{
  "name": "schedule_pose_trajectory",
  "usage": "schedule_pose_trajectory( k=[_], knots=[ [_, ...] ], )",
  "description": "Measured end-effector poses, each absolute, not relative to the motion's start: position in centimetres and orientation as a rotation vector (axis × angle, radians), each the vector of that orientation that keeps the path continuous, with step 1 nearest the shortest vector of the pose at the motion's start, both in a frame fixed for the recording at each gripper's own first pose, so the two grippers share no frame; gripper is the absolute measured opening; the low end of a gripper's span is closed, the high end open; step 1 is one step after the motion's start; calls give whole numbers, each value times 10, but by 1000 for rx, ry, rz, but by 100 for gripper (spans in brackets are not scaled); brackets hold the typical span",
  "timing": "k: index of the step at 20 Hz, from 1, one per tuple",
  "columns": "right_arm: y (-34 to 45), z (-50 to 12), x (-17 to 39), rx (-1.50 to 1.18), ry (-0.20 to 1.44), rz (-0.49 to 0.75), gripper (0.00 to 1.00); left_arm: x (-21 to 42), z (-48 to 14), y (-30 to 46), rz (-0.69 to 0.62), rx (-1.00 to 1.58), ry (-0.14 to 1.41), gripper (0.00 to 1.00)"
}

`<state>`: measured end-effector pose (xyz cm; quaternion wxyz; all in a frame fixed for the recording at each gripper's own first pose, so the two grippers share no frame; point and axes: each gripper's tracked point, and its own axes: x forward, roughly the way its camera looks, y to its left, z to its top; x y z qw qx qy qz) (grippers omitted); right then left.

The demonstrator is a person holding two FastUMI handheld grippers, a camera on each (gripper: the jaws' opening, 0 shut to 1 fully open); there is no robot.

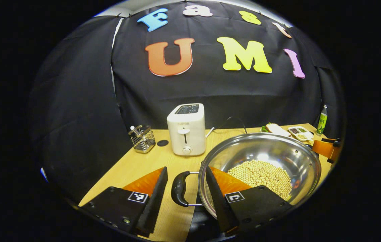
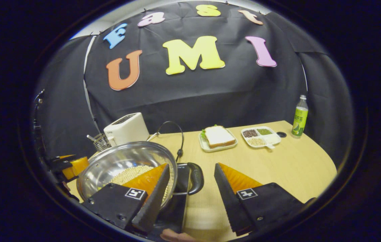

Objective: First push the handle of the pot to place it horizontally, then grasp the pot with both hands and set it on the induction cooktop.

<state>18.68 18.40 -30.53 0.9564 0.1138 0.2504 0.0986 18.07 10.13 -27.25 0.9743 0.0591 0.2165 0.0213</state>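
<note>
Both grippers, left and right, stand open, each straddling a handle of the pot at lower frame. Uneven squeezing could tilt it, spilling beans.

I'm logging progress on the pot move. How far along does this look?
Done: both side handles of the pot stick out level. In hand: the left gripper and the right gripper each straddle a handle, fingers open, so nothing is gripped yet. A dark slab shows under the pot; I cannot tell whether it is the cooktop. Left: close, lift, set down.
</note>
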Motion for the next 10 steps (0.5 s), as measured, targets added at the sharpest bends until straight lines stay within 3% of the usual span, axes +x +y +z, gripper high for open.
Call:
schedule_pose_trajectory(
  k=[4,6,8,10],
  knots=[
    [171,-268,174,268,387,231,84,164,-241,92,42,92,371,87],
    [163,-241,164,275,307,234,86,151,-230,84,35,78,351,88],
    [144,-218,148,234,249,206,99,135,-212,73,17,82,310,89],
    [132,-200,135,196,214,174,100,121,-195,64,10,83,266,90]
  ],
)
